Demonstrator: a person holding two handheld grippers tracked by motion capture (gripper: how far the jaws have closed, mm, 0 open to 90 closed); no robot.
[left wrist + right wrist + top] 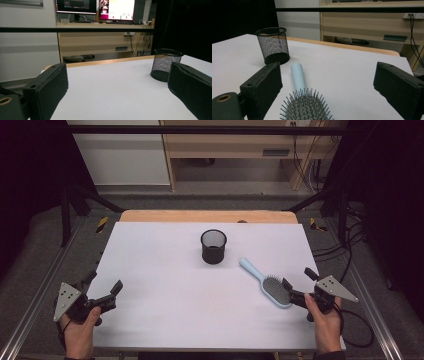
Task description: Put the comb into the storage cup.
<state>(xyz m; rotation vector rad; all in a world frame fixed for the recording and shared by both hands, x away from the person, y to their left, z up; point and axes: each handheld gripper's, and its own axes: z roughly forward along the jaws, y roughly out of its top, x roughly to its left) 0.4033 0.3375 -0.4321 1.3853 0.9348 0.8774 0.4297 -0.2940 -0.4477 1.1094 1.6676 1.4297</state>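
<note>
Approach step: R gripper (298, 285) fingers wide open, empty, at hairbrush (266, 283) head; next close on it; L gripper (104, 288) open, idle on counter (165, 280)

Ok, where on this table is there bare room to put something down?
The whole left half, between the left claw and the mesh cup, is bare. The right front is crowded: the hairbrush lies right before the right claw.
</note>
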